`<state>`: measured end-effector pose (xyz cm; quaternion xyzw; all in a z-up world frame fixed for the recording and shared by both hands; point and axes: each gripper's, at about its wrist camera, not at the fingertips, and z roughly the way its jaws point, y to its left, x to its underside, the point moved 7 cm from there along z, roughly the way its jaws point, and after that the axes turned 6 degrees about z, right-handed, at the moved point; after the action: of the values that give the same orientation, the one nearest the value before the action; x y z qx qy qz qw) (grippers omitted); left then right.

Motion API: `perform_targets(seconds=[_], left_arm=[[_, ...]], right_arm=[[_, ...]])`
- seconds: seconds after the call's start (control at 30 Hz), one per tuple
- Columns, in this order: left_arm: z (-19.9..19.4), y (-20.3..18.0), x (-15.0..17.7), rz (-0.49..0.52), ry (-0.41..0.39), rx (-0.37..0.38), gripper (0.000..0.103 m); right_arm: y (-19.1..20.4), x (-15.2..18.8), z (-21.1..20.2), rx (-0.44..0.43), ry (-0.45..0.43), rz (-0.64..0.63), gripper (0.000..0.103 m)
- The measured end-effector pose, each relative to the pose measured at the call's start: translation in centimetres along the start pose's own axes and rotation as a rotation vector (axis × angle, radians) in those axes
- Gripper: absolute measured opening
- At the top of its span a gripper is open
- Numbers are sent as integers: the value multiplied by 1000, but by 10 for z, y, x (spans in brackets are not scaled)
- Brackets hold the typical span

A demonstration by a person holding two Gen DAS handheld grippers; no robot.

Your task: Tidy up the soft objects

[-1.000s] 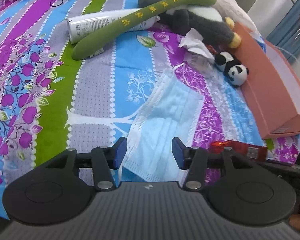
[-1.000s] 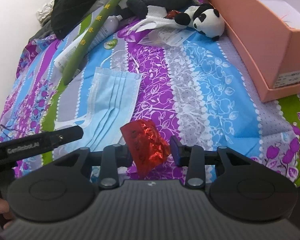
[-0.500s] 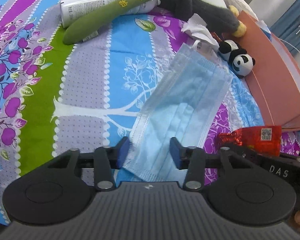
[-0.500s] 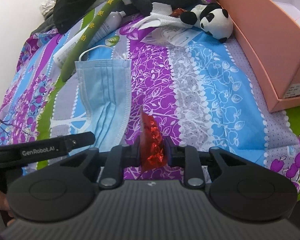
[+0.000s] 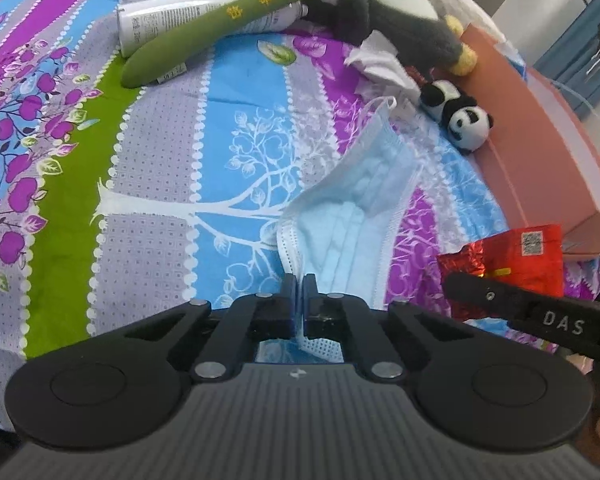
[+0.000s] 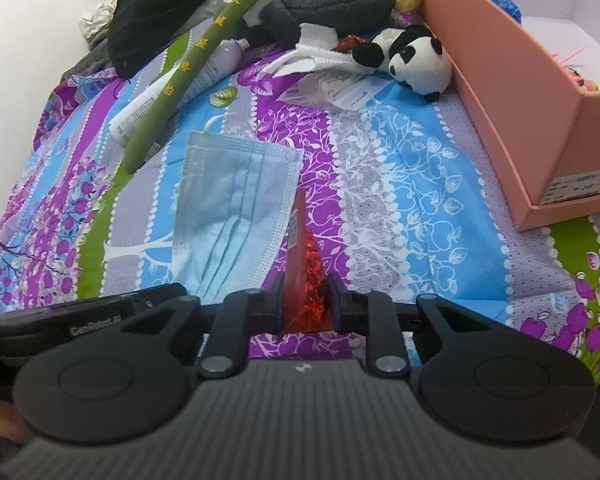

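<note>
My left gripper [image 5: 299, 288] is shut on the near edge of a light blue face mask [image 5: 360, 204], which rises off the bedspread; the mask also shows in the right wrist view [image 6: 236, 208]. My right gripper [image 6: 304, 292] is shut on a red foil packet [image 6: 302, 264], held upright just above the bed; the packet also shows in the left wrist view [image 5: 512, 256]. A small panda plush [image 5: 460, 118] lies against the pink box [image 5: 540, 128]. A large grey plush [image 5: 396, 20] and a long green plush [image 5: 260, 12] lie further back.
A white spray can [image 5: 188, 16] lies under the green plush. Crumpled white tissue [image 5: 380, 60] and a paper slip [image 6: 340, 88] lie near the panda. The open pink box [image 6: 520, 92] stands at the right. A black garment [image 6: 172, 4] lies at the back.
My left gripper has closed on the mask's near edge and lifted it. My right gripper closed on the red packet and now holds it upright.
</note>
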<state>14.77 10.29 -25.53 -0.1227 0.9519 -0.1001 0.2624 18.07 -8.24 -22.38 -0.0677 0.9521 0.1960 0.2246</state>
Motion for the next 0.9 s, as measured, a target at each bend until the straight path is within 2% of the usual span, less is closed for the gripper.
perform_targets(seconds=[0.3,0.63,0.9], left_arm=[[-33,-3,-11,-59,-83,28,3],[-77,-19,-39,-40,-187,63,3],[-100,-47,-69,4,-252,111,3]], right_arm=[[3,-5,-17,-8,-35,2,25],[10,-32,-51,-11,-132,-3,25],[11,-65,-86,-17,-230,-17,25]])
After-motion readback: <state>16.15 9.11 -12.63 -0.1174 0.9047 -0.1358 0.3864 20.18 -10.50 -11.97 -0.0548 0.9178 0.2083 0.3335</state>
